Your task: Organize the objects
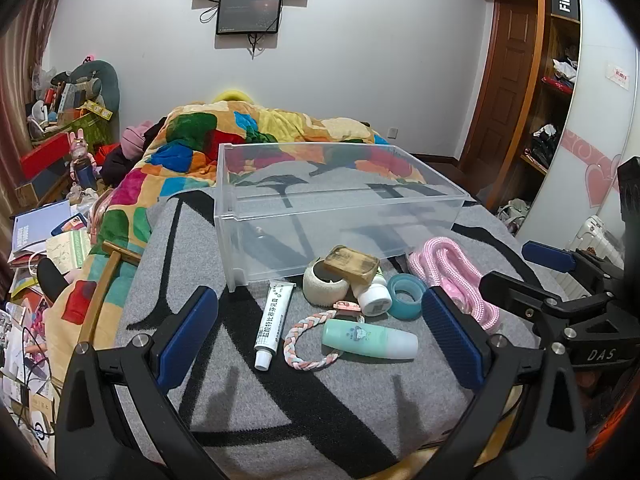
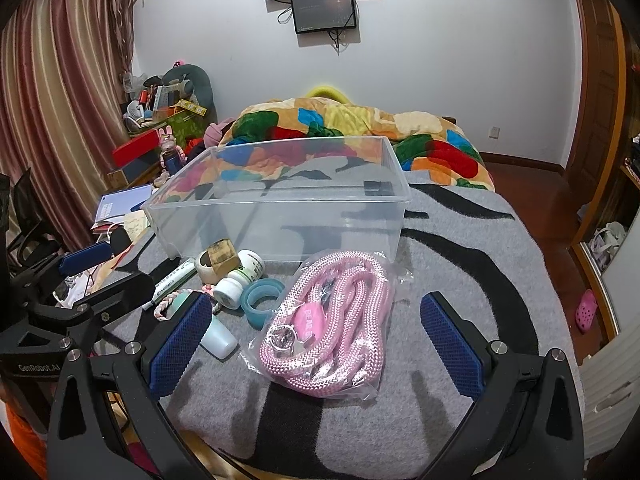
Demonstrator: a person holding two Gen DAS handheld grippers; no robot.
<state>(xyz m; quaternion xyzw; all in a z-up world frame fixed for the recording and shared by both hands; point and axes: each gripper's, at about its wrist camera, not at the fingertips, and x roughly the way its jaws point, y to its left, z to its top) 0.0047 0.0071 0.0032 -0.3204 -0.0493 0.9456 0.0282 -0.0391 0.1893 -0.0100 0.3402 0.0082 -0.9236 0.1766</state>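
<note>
A clear plastic bin (image 1: pixel 320 216) (image 2: pixel 280 208) stands empty on the grey blanket. In front of it lie a white ointment tube (image 1: pixel 273 322), a braided hair band (image 1: pixel 308 340), a mint bottle (image 1: pixel 368 338), a white tape roll (image 1: pixel 324 286) with a brown block (image 1: pixel 352 264) on it, a white pill bottle (image 1: pixel 374 300), a teal tape roll (image 1: pixel 406 294) and a bagged pink rope (image 2: pixel 332 320). My left gripper (image 1: pixel 320 340) is open over the small items. My right gripper (image 2: pixel 316 344) is open around the rope bag.
A colourful quilt (image 1: pixel 224 136) is heaped behind the bin. A wooden stick (image 1: pixel 100 292) lies at the bed's left edge. Books and clutter (image 1: pixel 44 232) cover the floor at left. A wardrobe (image 1: pixel 552 100) stands at right.
</note>
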